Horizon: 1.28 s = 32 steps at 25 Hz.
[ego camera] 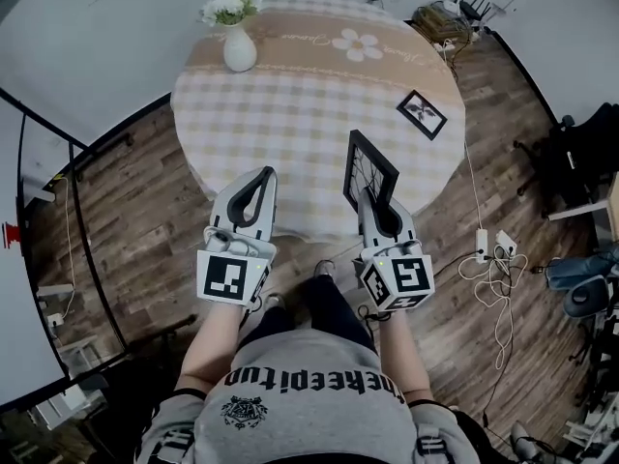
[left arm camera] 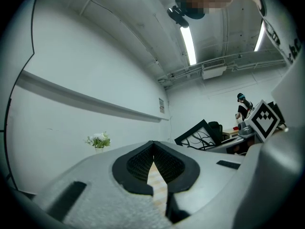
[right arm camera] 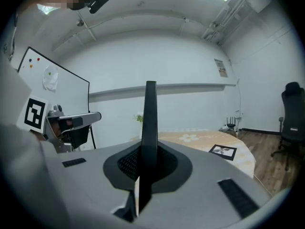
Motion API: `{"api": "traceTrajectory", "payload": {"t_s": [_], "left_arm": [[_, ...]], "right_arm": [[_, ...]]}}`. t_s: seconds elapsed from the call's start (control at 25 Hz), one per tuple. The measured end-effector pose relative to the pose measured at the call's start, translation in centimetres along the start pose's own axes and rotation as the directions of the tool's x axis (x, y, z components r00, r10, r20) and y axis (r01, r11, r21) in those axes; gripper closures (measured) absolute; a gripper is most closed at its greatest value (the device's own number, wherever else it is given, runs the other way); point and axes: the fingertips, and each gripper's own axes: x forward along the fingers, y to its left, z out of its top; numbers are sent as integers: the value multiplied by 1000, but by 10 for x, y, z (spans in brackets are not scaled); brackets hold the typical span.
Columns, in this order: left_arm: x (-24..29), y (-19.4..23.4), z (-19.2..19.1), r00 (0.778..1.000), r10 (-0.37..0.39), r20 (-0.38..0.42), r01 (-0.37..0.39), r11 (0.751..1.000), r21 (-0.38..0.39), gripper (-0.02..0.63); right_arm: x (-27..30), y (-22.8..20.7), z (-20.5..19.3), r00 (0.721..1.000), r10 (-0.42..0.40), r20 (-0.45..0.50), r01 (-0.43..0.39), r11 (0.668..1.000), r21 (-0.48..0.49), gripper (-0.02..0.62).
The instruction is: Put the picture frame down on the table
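Tablecloth script (ego camera: 295,39) illegible, right gripper (ego camera: 370,199) clamping picture frame (ego camera: 371,167)

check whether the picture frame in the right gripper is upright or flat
Upright: the picture frame stands on edge, clamped low by the right gripper.

Grey: left hand-held gripper (ego camera: 264,175), right hand-held gripper (ego camera: 367,194), printed sweatshirt (ego camera: 309,409); black-white marker cubes (ego camera: 230,279).

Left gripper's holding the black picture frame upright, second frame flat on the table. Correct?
No. The right gripper holds the black picture frame upright, clear in the right gripper view; the left gripper holds nothing. The second frame does lie flat on the table.
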Motion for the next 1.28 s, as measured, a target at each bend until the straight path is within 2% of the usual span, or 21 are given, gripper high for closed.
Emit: {"api": "traceTrajectory", "payload": {"t_s": [0.16, 0.36, 0.56, 0.72, 1.0, 1.12, 1.28], "left_arm": [[0, 2, -13, 998, 53, -25, -54, 999, -8, 591], [11, 8, -27, 994, 97, -57, -97, 995, -4, 591], [15, 12, -39, 986, 141, -88, -142, 990, -6, 591], [19, 15, -45, 978, 170, -119, -176, 983, -47, 591], [19, 25, -57, 963, 219, -156, -229, 972, -50, 591], [19, 28, -64, 960, 227, -166, -235, 971, -33, 591], [22, 32, -65, 953, 245, -178, -258, 965, -52, 591]], "right_arm": [[17, -3, -27, 993, 71, -92, -68, 997, 30, 580], [39, -12, -60, 971, 141, -194, -118, 985, 125, 580], [55, -17, -96, 932, 207, -297, -147, 966, 212, 580], [68, -20, -117, 906, 241, -349, -149, 952, 269, 580], [83, -22, -145, 851, 317, -417, -142, 906, 399, 580], [88, -23, -157, 824, 341, -452, -143, 898, 416, 580], [94, -23, -171, 792, 361, -492, -149, 896, 417, 580]]}}
